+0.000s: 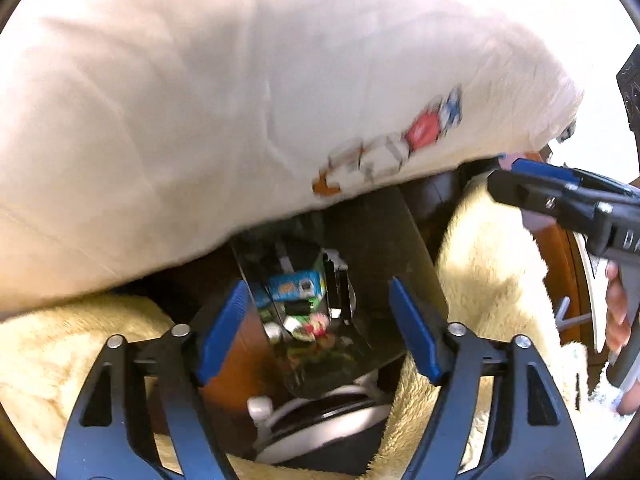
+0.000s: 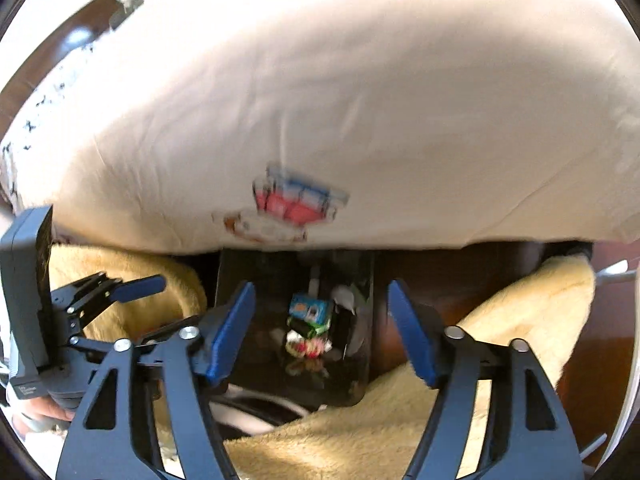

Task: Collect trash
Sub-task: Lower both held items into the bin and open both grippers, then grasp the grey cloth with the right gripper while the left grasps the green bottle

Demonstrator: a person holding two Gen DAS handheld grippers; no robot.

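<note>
At the bottom of both wrist views, each hand-held gripper stands released, blue pads spread wide with nothing between them: the left hand-held gripper (image 1: pixel 320 328) and the right hand-held gripper (image 2: pixel 320 330), both pointing steeply downward. Just beyond the pads lies a dark glossy bin (image 1: pixel 360 240), open toward the camera, wedged among folds of a cream fleece blanket (image 1: pixel 488 264). The collected trash sits inside it at the centre of each frame: a small blue and green carton (image 2: pixel 310 308) on top, a crumpled red and white wrapper (image 2: pixel 310 344) just below, touching it. A white ring-shaped object (image 1: pixel 320 420) shows beneath the bin at lower centre; what it is cannot be told. Farther up, a large white pillow (image 1: pixel 200 100) with a blurred red and blue print fills the upper half and overhangs the bin's far edge. The likely risk: the pillow could sag over the opening and hide or block it, and the bin, resting on soft fleece, could tip and spill if bumped by either gripper.
</note>
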